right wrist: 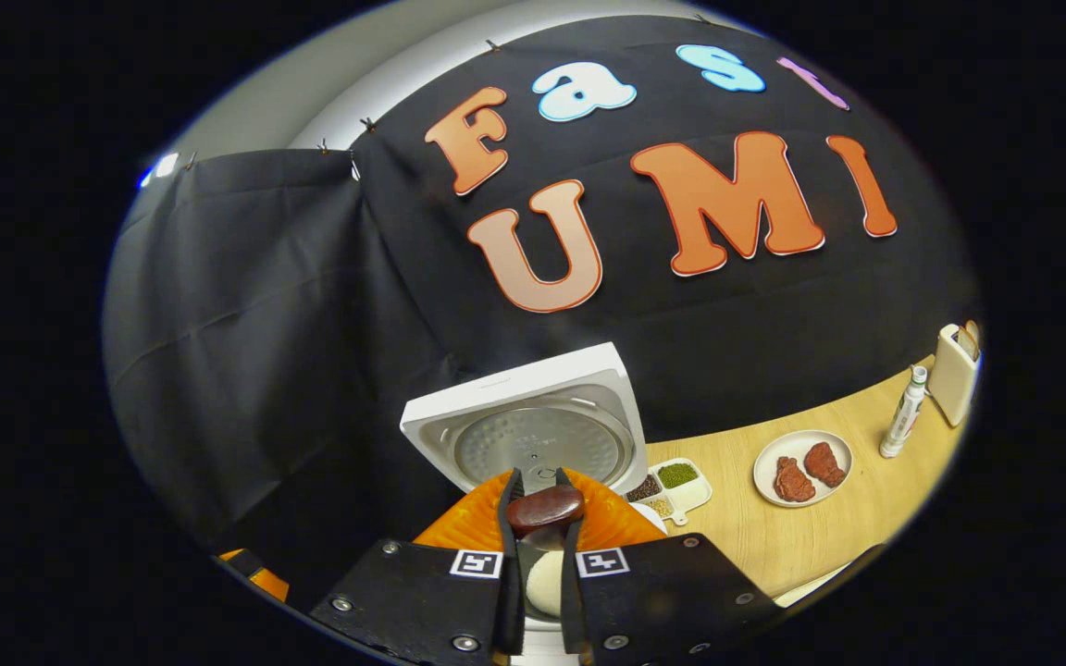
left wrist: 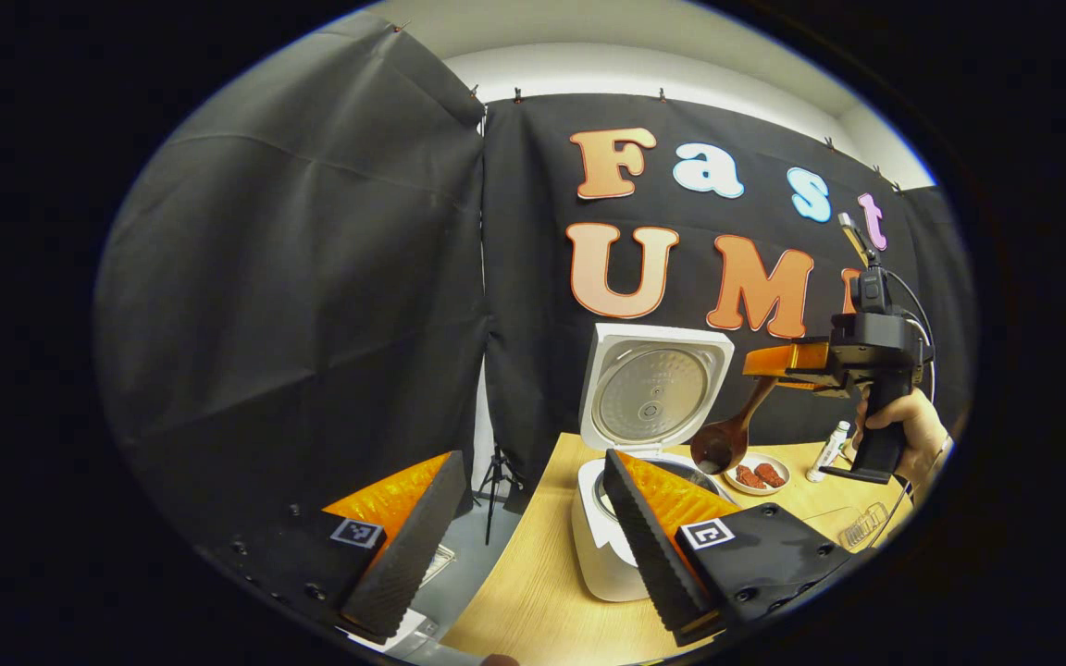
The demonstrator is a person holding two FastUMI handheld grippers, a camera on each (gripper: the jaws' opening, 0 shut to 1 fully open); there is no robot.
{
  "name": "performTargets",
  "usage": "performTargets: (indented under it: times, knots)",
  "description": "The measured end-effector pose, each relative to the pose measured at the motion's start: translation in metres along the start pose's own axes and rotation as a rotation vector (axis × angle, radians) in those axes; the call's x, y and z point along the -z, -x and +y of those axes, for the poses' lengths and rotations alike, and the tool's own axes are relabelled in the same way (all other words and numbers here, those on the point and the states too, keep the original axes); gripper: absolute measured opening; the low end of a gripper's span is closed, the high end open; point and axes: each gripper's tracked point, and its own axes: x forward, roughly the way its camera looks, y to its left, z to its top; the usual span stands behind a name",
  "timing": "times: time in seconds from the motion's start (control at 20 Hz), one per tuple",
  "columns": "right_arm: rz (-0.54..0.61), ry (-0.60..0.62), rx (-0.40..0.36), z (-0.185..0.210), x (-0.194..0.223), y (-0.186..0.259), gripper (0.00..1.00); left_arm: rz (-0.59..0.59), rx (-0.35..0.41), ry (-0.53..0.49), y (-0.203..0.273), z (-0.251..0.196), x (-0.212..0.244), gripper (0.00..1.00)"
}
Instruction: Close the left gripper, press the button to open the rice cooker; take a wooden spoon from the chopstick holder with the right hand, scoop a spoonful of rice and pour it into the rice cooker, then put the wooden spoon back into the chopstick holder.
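Right hand-held gripper (right wrist: 538,504) pinching spoon (left wrist: 725,435) above open cooker (left wrist: 609,532); left hand-held gripper (left wrist: 533,518) spread wide.

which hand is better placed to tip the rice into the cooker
Right. Its tool is shut on the brown wooden spoon, held above the open white rice cooker. The left tool is open, holding nothing.

I count one rice cooker (right wrist: 533,421), one wooden spoon (left wrist: 729,435) and one plate (right wrist: 801,467) with two red pieces of meat (right wrist: 809,470). There is also one bottle (right wrist: 901,412), one chopstick holder (right wrist: 954,375) and one divided dish (right wrist: 676,488). I hold two grippers, the left gripper (left wrist: 524,518) and the right gripper (right wrist: 540,518).
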Motion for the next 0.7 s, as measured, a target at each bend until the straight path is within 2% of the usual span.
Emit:
performTargets:
  times: [0.25,0.4,0.5,0.7]
  knots:
    - [-0.007,0.12,0.0,0.008,0.005,0.001,0.14,0.004,-0.008,-0.011,0.002,-0.001,0.006,1.0]
    - [-0.007,0.121,-0.012,0.009,0.009,0.002,0.15,0.01,-0.018,-0.023,0.002,0.001,0.008,1.0]
    - [0.0,0.068,-0.019,0.002,0.01,0.002,0.15,0.011,-0.021,-0.015,0.003,0.001,0.007,1.0]
    - [0.01,-0.146,-0.067,-0.01,0.011,0.006,0.15,0.009,-0.031,-0.013,0.003,-0.001,0.005,1.0]
